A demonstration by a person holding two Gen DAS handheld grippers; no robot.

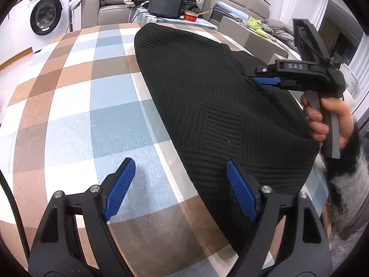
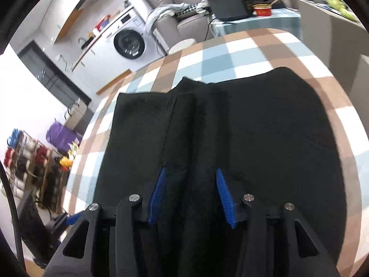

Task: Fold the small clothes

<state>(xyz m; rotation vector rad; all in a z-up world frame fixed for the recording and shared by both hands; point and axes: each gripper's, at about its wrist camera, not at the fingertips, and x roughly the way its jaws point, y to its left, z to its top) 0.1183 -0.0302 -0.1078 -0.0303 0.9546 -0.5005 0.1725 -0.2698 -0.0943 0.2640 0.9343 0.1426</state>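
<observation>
My left gripper [image 1: 180,189] hangs wide open above the checked table [image 1: 69,115], holding nothing. A black knitted garment [image 1: 219,106] lies spread on the table. My right gripper [image 1: 265,79] has pinched a raised fold of the garment.

We see a table [image 1: 69,106] under a checked cloth [image 1: 120,129], with a black knitted garment [image 1: 207,97] lying on it.

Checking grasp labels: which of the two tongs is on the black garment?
The right tongs: their blue pads are at a raised fold of the black knit garment. The left tongs hang wide open over the checked tablecloth, gripping nothing.
</observation>
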